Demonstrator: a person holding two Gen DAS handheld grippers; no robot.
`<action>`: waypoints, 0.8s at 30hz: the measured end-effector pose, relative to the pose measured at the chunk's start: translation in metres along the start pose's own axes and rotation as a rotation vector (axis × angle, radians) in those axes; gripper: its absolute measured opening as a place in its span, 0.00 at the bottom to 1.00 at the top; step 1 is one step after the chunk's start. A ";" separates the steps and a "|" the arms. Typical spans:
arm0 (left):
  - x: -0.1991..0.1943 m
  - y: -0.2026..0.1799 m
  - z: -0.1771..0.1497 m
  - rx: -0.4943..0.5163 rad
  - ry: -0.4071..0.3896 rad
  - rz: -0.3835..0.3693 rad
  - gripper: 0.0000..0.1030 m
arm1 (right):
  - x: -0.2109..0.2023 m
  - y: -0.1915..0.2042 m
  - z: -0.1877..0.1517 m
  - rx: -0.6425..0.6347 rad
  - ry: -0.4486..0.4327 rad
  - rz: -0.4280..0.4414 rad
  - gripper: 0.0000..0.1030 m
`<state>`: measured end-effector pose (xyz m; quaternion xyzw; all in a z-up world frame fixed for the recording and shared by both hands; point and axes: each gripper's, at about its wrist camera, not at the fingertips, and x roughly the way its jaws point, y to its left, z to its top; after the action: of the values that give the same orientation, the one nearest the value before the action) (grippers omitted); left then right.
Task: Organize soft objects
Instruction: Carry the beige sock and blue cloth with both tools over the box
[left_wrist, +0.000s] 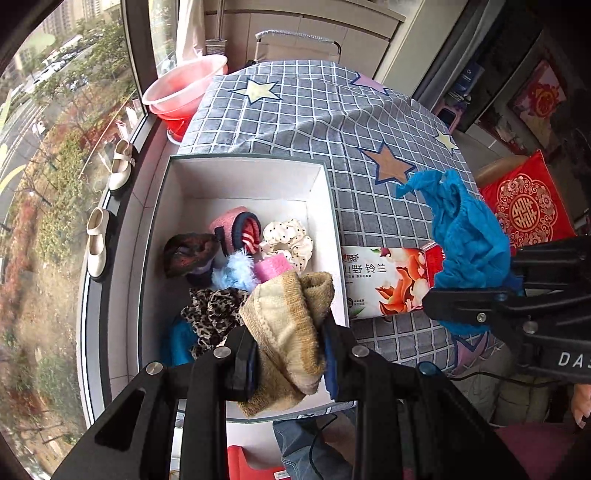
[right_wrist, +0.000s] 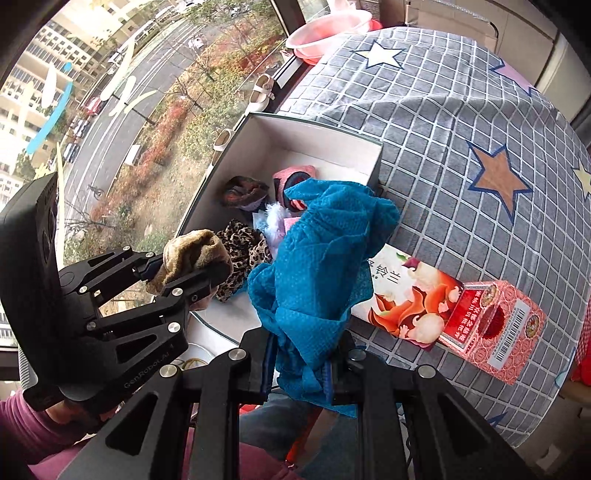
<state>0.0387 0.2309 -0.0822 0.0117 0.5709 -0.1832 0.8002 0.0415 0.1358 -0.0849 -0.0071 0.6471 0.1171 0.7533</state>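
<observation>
My left gripper (left_wrist: 290, 354) is shut on a tan and cream sock (left_wrist: 288, 332), held over the near end of the white open box (left_wrist: 325, 206). The right wrist view also shows that gripper (right_wrist: 184, 271) and sock (right_wrist: 192, 254). My right gripper (right_wrist: 303, 365) is shut on a crumpled blue cloth (right_wrist: 317, 266), held above the box's near right corner; the left wrist view shows the cloth (left_wrist: 465, 240) at the right. In the box lie a pink sock (left_wrist: 236, 225), a polka-dot scrunchie (left_wrist: 291, 240), a leopard scrunchie (left_wrist: 214, 310), a dark scrunchie (left_wrist: 188, 251) and a blue fluffy piece (left_wrist: 236, 269).
The box sits on a grey checked tablecloth with stars (left_wrist: 332, 122). A floral tissue pack (right_wrist: 410, 306) and a red carton (right_wrist: 495, 328) lie right of the box. A pink basin (left_wrist: 184, 88) and white shoes (left_wrist: 122, 166) are on the window sill at left.
</observation>
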 end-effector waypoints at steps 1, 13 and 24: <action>0.000 0.004 -0.002 -0.012 -0.001 0.001 0.29 | 0.002 0.004 0.002 -0.013 0.004 -0.001 0.20; 0.001 0.038 -0.015 -0.107 0.007 0.024 0.29 | 0.021 0.031 0.015 -0.074 0.043 0.007 0.20; 0.010 0.048 -0.020 -0.143 0.037 0.034 0.30 | 0.034 0.041 0.023 -0.090 0.078 0.020 0.20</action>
<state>0.0379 0.2779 -0.1072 -0.0324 0.5970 -0.1283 0.7912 0.0612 0.1848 -0.1088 -0.0390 0.6702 0.1536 0.7251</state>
